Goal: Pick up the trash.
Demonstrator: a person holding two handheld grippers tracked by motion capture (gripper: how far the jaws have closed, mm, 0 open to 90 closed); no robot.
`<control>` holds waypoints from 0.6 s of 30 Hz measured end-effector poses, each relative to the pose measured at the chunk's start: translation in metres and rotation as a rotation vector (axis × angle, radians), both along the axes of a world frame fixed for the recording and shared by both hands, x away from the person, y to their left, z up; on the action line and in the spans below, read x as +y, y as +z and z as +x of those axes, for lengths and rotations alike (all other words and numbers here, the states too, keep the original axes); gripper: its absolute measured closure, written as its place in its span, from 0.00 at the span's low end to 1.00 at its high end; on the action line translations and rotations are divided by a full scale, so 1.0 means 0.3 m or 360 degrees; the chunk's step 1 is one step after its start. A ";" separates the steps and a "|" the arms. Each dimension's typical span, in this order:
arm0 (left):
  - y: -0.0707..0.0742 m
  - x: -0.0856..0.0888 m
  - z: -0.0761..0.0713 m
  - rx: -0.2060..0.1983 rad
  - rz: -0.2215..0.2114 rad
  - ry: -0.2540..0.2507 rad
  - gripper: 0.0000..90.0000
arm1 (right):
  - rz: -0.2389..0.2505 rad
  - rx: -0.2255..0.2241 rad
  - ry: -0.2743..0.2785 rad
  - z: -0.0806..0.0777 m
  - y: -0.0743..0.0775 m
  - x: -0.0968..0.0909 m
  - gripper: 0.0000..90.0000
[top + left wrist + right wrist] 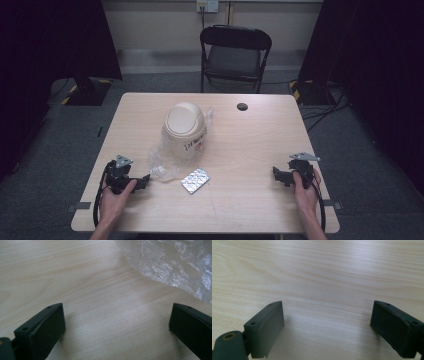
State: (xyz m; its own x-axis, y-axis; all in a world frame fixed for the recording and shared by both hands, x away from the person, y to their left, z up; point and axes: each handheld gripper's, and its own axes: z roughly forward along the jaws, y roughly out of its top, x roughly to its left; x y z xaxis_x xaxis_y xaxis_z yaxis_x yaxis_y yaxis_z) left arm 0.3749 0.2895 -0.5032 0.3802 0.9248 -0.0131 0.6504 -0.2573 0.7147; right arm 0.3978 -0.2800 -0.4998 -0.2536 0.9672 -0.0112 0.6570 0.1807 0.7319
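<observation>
A small cream bin [184, 129] with a swing lid stands mid-table on a crumpled clear plastic bag [162, 162]. A silver blister pack [195, 180] lies flat in front of it. My left gripper [145, 181] rests on the table at the near left, open and empty, pointing right toward the bag. In the left gripper view its jaws stand wide apart over bare wood, and the plastic bag [172, 262] lies ahead at upper right. My right gripper [276, 175] rests at the near right, open and empty, pointing left; its jaws are spread over bare wood.
The wooden table [250, 145] has a round black cable hole [242, 106] at the back. A black folding chair [235, 55] stands beyond the far edge. Dark stands and cables sit on the floor at both sides.
</observation>
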 end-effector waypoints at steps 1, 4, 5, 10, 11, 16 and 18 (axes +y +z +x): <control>0.000 0.000 0.000 0.0000 0.0001 0.0000 0.00 | -0.0001 -0.0001 0.0000 0.000 0.000 0.000 0.12; 0.000 0.001 0.000 0.0002 0.0001 -0.0004 0.00 | -0.0001 -0.0001 -0.0003 -0.001 0.000 0.001 0.12; 0.000 0.001 0.000 0.0001 0.0001 -0.0005 0.00 | -0.0002 -0.0001 -0.0003 -0.001 0.000 0.001 0.12; 0.004 0.001 -0.016 -0.0013 -0.0009 -0.0013 0.06 | -0.0001 0.0000 -0.0004 -0.001 0.000 0.001 0.12; 0.006 0.002 -0.017 -0.0016 -0.0012 -0.0015 0.08 | -0.0001 0.0000 -0.0003 -0.001 0.000 0.000 0.12; 0.019 0.020 -0.026 0.0000 -0.0008 0.0007 0.20 | -0.0001 0.0000 -0.0003 -0.001 0.000 0.001 0.12; 0.026 0.035 -0.025 0.0018 -0.0025 0.0002 0.21 | -0.0002 0.0002 0.0004 0.000 0.000 -0.001 0.12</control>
